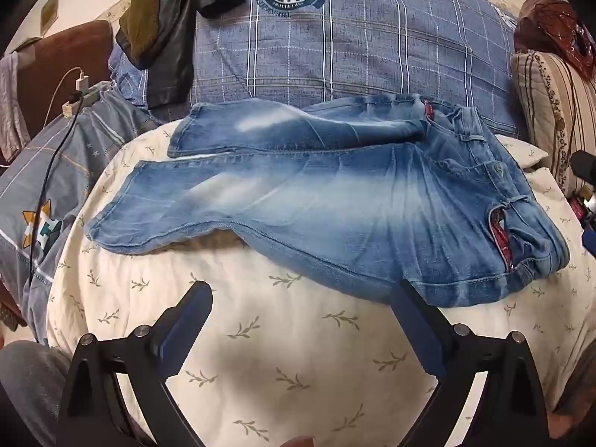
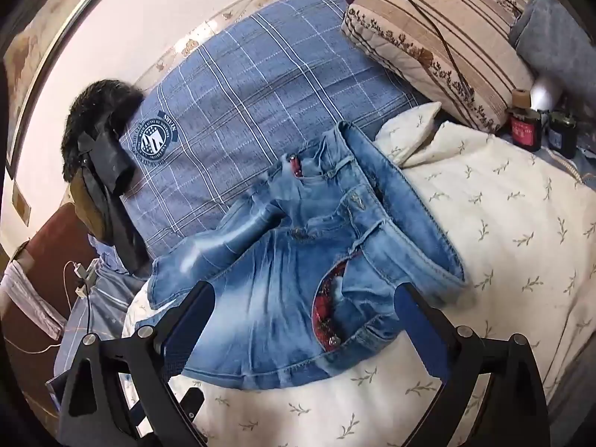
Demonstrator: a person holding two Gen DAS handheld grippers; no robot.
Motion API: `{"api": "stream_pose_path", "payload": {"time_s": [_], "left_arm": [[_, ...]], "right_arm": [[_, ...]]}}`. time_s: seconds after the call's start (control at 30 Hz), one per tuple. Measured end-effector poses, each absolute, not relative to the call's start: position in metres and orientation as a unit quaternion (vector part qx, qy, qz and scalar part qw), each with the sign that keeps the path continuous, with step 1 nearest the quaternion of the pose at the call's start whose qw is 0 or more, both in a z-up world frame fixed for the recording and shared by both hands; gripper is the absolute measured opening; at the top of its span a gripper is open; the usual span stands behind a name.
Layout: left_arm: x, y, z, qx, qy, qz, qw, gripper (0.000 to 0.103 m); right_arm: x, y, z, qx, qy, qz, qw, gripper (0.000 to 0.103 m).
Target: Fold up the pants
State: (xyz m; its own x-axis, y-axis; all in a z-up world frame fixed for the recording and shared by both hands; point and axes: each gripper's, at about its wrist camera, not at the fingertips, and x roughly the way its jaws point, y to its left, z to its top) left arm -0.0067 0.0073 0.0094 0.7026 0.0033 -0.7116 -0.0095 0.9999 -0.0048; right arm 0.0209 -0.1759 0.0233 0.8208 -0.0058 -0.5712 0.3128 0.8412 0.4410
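Nearest your lens, your left gripper (image 1: 301, 300) hangs over the cream leaf-print quilt (image 1: 283, 365) with its blue-padded fingers (image 1: 186, 320) spread wide and nothing between them; the right-hand fingertip sits just at the near hem of the jeans (image 1: 335, 201), though you cannot tell whether it touches.

Reading the left wrist view from left to right: a white charger and black cable (image 1: 76, 93) lie on the grey-blue bedding at the edge, then a dark jacket (image 1: 160, 37) draped over the blue plaid duvet (image 1: 354, 56). The jeans lie flat across the quilt, leg cuffs to the left, waistband to the right, one leg beyond the other and red lining showing at a pocket. A striped beige pillow (image 1: 551, 111) closes the right side.

In the right wrist view, your right gripper (image 2: 303, 294) is likewise wide open, held above the seat and waistband (image 2: 402, 201) of the jeans, gripping nothing. Small dark bottles (image 2: 525, 126) stand at the far right beside the pillow.
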Motion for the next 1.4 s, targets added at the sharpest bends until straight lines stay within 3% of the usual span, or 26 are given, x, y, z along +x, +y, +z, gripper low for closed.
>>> {"api": "stream_pose_path", "payload": {"time_s": [0.1,0.23,0.57,0.83,1.13,1.4], "left_arm": [[-0.009,0.008,0.013,0.001,0.381,0.004,0.925,0.097],[-0.012,0.008,0.016,0.008,0.376,0.004,0.927,0.097],[-0.014,0.004,0.016,0.02,0.376,0.0,0.926,0.096],[0.006,0.014,0.038,0.001,0.426,-0.004,0.905,0.096],[0.05,0.047,0.081,0.013,0.461,-0.003,0.887,0.096],[0.058,0.062,0.061,-0.005,0.464,-0.009,0.886,0.096]], "right_arm": [[0.022,-0.179,0.024,0.281,0.302,-0.091,0.906,0.098],[0.024,-0.174,0.018,0.196,0.344,-0.117,0.911,0.097],[0.02,-0.165,0.018,0.109,0.39,-0.162,0.9,0.095],[0.038,-0.139,0.029,0.054,0.475,-0.098,0.873,0.095],[0.073,-0.092,0.044,0.013,0.502,-0.038,0.864,0.095],[0.088,-0.065,0.042,-0.026,0.504,-0.038,0.863,0.095]]}}
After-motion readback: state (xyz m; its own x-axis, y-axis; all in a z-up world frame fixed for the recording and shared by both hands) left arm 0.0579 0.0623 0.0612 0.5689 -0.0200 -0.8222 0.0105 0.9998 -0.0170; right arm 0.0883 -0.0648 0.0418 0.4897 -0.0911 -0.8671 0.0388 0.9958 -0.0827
